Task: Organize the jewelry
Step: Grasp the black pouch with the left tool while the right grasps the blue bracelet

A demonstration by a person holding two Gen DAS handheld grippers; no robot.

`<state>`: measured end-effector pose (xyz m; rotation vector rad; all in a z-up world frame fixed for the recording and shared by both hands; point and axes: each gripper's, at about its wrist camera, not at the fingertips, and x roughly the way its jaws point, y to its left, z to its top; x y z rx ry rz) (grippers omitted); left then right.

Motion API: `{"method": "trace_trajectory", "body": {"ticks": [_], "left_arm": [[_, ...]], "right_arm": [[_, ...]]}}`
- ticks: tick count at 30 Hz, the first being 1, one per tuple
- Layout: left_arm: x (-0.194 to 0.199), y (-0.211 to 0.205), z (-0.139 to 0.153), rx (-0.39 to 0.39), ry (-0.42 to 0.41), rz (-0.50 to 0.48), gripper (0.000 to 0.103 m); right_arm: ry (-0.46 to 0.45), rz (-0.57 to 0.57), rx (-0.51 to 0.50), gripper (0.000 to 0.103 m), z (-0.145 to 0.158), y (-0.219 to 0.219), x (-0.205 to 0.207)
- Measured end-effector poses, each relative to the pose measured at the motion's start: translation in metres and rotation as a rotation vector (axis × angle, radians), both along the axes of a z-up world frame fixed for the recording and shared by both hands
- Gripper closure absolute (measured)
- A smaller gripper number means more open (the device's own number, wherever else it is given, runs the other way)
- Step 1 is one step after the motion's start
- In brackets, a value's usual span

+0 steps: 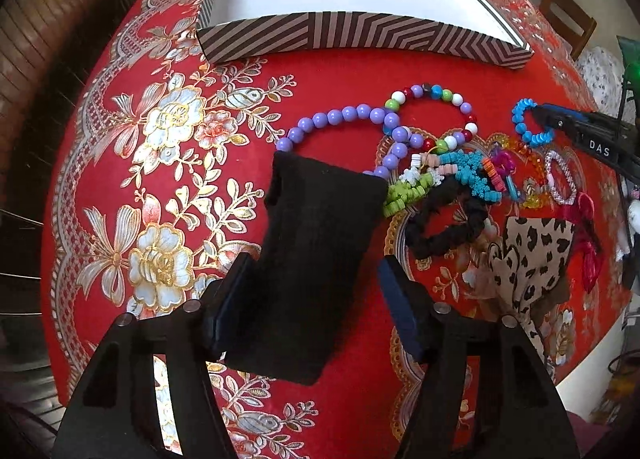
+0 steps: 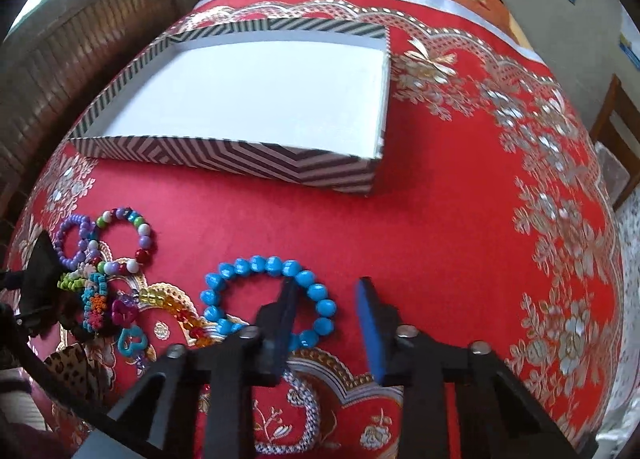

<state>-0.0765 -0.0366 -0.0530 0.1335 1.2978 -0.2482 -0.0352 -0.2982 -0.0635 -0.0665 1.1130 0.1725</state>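
Through the right wrist camera I see the right claw open: one finger stands inside the blue bead bracelet, the other outside it, with the bracelet's beads between them and a gap on the outer side. The bracelet lies flat on the red tabletop, short of the empty striped box.

Only the left wrist camera shows the left claw, jaws wide, astride a black fabric piece; one pad touches it, the other stands clear. That fabric covers one end of the purple bead strand. The tangled pile beside it, with a black scrunchie and leopard-print cloth, is hard to sort out. The right-hand view cuts most of it off.
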Motion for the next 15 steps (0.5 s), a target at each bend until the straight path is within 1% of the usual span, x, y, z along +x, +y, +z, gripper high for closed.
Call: {"method": "trace_trajectory", "body": {"ticks": [1,2,3,4,6,7,10,12,15], "left_arm": [[0.002,0.003,0.001,-0.016,0.000,0.012,0.055],[0.002,0.008,0.004,-0.031,0.000,0.027,0.066],[0.004,0.013,0.005,-0.068,0.015,0.049,0.075],[0.007,0.020,0.006,-0.107,0.030,0.075,0.081],[0.009,0.031,0.009,-0.138,0.038,0.107,0.087],[0.010,0.034,0.010,-0.148,0.040,0.118,0.088],[0.010,0.047,0.018,-0.163,0.025,0.136,0.089],[0.009,0.056,0.029,-0.167,-0.001,0.146,0.089],[0.010,0.064,0.047,-0.193,-0.034,0.157,0.089]], "right_arm": [[-0.002,0.013,0.001,0.091,0.000,0.001,0.001],[-0.003,0.021,-0.004,0.093,0.000,0.003,0.001],[-0.004,0.027,0.003,0.095,0.000,0.003,0.001],[-0.006,0.025,0.017,0.095,0.001,0.003,0.000],[-0.017,0.019,0.037,0.095,0.007,0.000,-0.001],[-0.026,0.017,0.046,0.095,0.011,-0.002,-0.002],[-0.053,0.015,0.067,0.095,0.028,-0.004,-0.005],[-0.070,0.015,0.075,0.095,0.039,-0.004,-0.007],[-0.089,0.014,0.091,0.095,0.054,-0.002,-0.010]]}}
